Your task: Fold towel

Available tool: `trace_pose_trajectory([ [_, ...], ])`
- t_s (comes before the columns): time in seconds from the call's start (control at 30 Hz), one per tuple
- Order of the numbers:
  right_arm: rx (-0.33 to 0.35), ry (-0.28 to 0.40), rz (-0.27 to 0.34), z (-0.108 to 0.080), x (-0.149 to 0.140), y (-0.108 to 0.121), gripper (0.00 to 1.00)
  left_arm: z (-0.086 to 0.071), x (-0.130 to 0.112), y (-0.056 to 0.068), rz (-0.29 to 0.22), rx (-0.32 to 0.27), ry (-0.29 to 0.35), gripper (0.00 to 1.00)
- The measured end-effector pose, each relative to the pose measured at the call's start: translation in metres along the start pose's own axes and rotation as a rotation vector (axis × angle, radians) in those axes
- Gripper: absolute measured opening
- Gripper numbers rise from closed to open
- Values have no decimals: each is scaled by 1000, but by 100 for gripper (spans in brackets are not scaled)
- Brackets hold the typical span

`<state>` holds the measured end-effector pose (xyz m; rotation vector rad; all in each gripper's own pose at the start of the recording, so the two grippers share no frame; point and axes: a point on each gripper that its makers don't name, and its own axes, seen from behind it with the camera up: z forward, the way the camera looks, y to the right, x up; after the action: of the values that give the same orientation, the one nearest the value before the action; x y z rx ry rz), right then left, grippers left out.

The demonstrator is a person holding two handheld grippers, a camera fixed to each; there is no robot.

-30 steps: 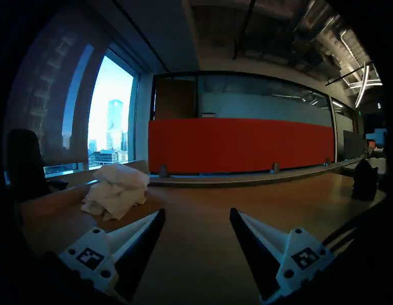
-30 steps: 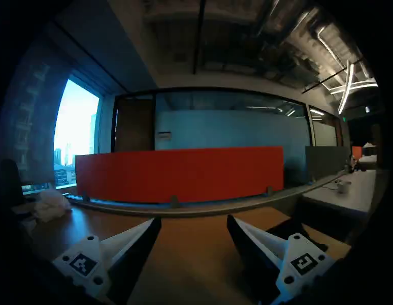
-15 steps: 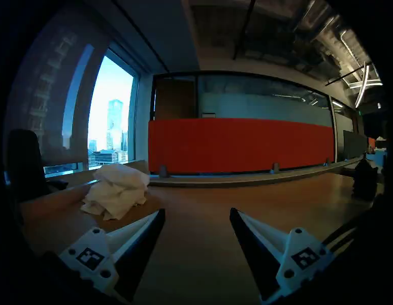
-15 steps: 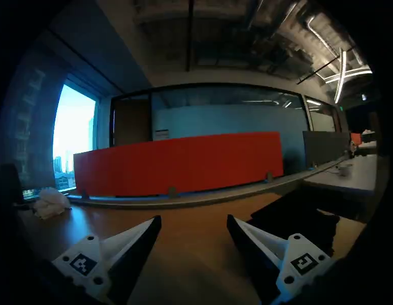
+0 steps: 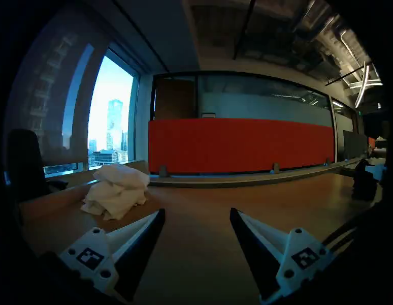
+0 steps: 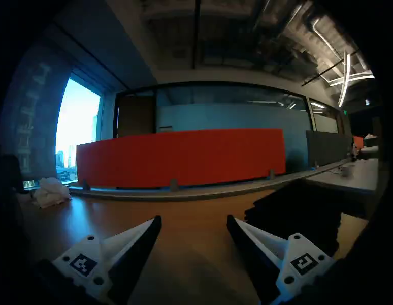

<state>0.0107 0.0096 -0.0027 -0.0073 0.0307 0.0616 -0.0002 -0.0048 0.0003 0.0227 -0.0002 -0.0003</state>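
Note:
A crumpled white towel (image 5: 116, 190) lies in a heap on the wooden table (image 5: 206, 203), ahead and to the left of my left gripper (image 5: 196, 216). That gripper stands open low over the table with nothing between its fingers. In the right gripper view the same towel (image 6: 51, 191) shows small at the far left. My right gripper (image 6: 194, 222) is open too, empty, just above the table. A stack of dark folded cloth (image 6: 298, 216) lies on the table to the right of it.
A red divider panel (image 5: 240, 145) runs along the far edge of the table. A dark office chair (image 5: 24, 162) stands at the left by the window. A dark object (image 5: 365, 180) sits at the table's right end. Another desk (image 6: 344, 178) stands beyond.
The right gripper has moved so that the dark folded cloth has come into view and grown larger at its right. The left gripper and the towel have stayed put.

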Motion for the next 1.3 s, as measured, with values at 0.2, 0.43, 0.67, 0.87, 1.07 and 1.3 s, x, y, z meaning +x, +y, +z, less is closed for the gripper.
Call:
trace_pose_trajectory([
  [0.2, 12, -15, -22, 0, -4, -6, 100, 0, 0, 0, 0, 0, 0, 94],
  [0.43, 10, -31, -60, 0, -9, -11, 99, 0, 0, 0, 0, 0, 0, 94],
  [0.67, 6, -30, -62, 1, -9, -11, 100, 0, 0, 0, 0, 0, 0, 94],
  [0.87, 6, -30, -63, 0, -9, -11, 100, 1, 0, 0, 0, 0, 0, 94],
  [1.07, 12, -31, -62, 0, -10, -12, 100, 0, 0, 0, 0, 0, 0, 94],
  [1.3, 13, -31, -62, 1, -10, -11, 100, 0, 0, 0, 0, 0, 0, 94],
])
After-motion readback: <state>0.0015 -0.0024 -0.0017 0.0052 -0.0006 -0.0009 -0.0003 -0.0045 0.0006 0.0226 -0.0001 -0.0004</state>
